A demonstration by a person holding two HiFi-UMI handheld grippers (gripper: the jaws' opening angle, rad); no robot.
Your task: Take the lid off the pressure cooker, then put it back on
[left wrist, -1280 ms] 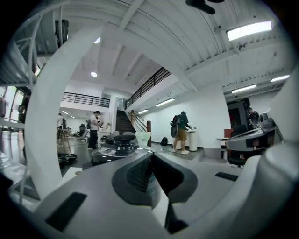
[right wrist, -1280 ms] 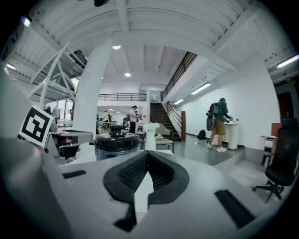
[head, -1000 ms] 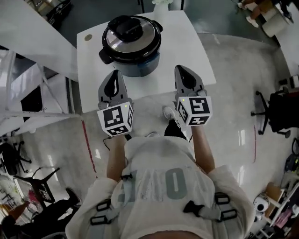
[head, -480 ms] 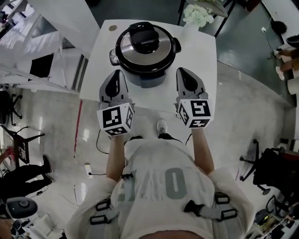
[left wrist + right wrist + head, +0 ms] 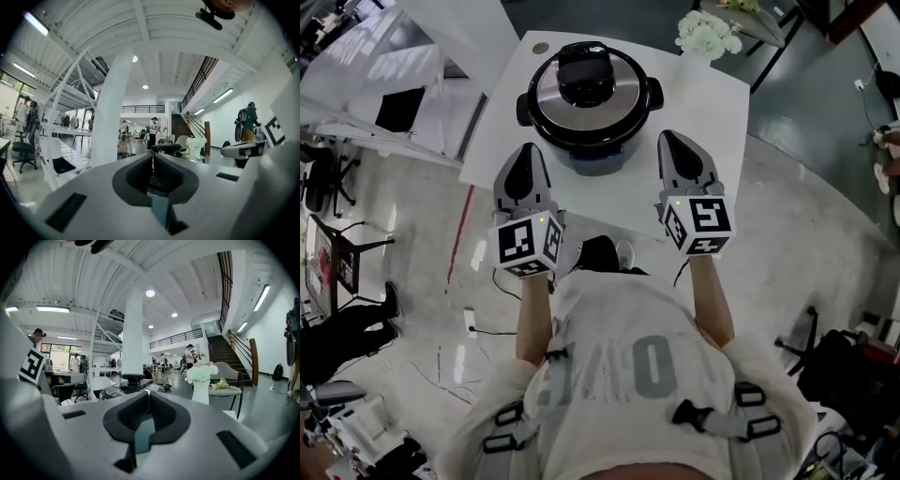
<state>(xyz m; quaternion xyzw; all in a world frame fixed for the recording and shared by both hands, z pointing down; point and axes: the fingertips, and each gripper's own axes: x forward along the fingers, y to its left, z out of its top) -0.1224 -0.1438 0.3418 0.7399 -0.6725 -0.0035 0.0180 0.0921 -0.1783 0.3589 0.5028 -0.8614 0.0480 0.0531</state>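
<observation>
Jaws of both grippers are pressed together with nothing between them: the left gripper shows its pads meeting on an empty seam in its own view, and the right gripper shows the same. Both are held about level over the near edge of a white table and point away from the person.

The pressure cooker stands on that table between the two grippers and a little beyond their tips, with its lid on and the black knob on top. Each gripper tip is near the pot's wall but apart from it, and only bare table top shows in between. In the right gripper view the cooker rises just past the jaws, slightly to their left.

At the table's far right corner stands a vase of white flowers, which the right gripper view shows beyond the jaws and to their right. A small round disc lies at the far left corner. A white column and a staircase stand farther off in the hall. On the floor to the person's left are an office chair and a loose cable.
</observation>
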